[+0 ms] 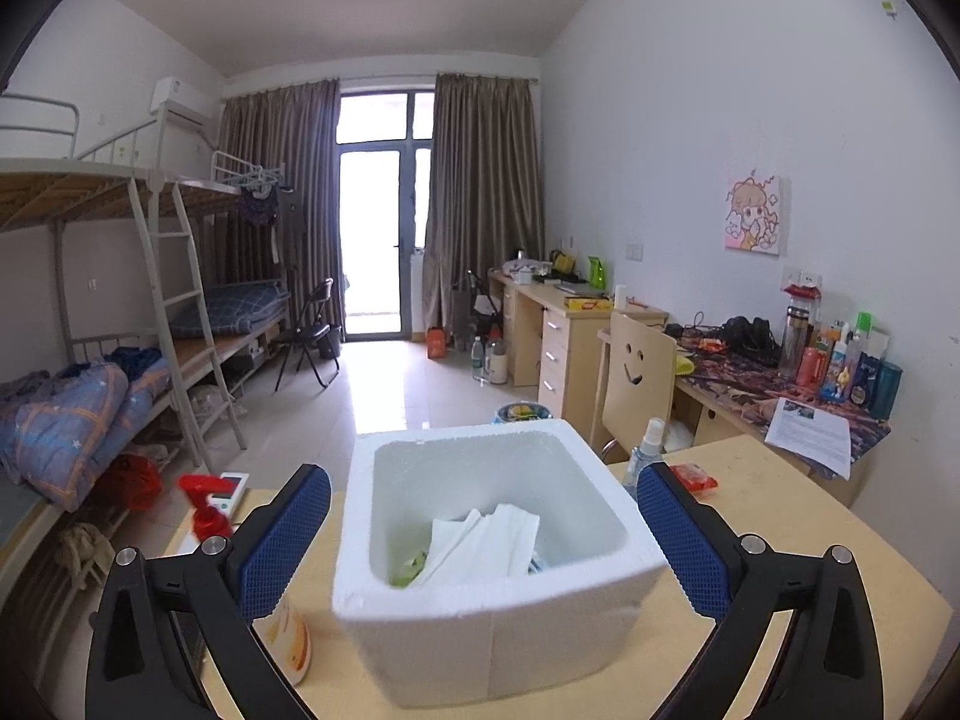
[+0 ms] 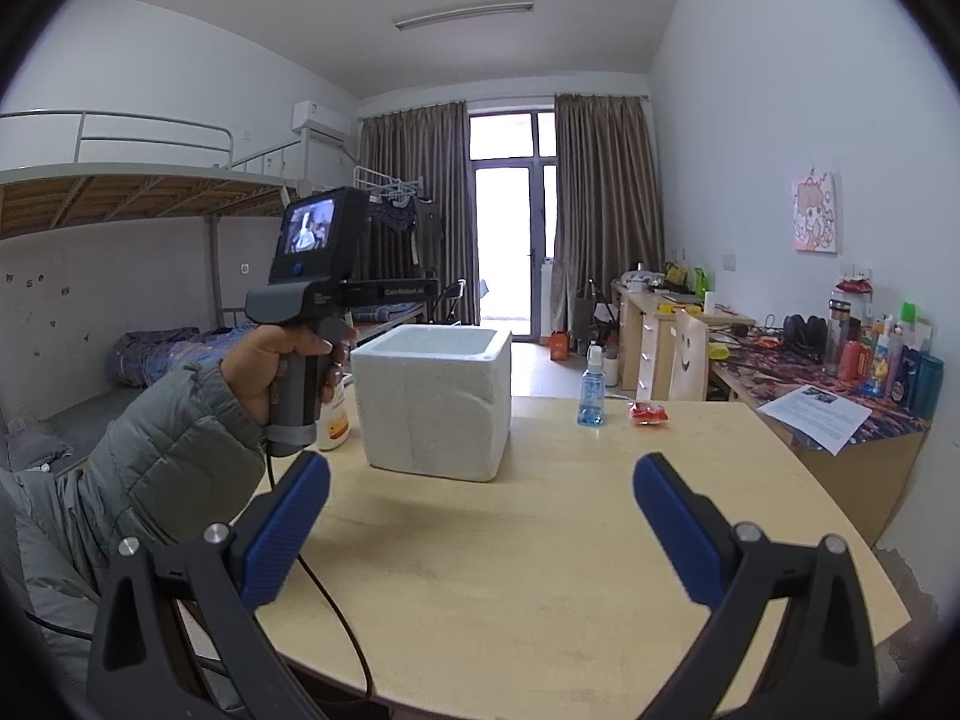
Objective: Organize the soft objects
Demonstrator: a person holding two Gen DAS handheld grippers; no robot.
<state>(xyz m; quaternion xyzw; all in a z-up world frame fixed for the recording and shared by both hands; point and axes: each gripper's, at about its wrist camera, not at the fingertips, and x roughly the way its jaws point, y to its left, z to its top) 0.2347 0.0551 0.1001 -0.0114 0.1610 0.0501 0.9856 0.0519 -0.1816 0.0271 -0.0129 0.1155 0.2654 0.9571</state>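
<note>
Dorm room, bunk beds along one wall, desks along the other; work surface is a pale wooden table [image 2: 540, 540]. White foam box [image 1: 480, 600] sits directly ahead of the left gripper [image 1: 483, 525], between the lines of its two blue pads — jaws spread wide, nothing between them. Inside the box, just ahead of the tips: folded white tissues [image 1: 486, 540] over something green, partly hidden. Right gripper [image 2: 480, 516] also stands wide and empty, over bare table, the box ahead and to its left. Beyond it, ahead and slightly right, a blue spray bottle [image 2: 591, 387] and a small red packet [image 2: 648, 413], close together. Judgement: packet is the likely next soft item. Risks — the right jaws clip the bottle beside it and tip it; the light box slides if nudged on the drop.
</note>
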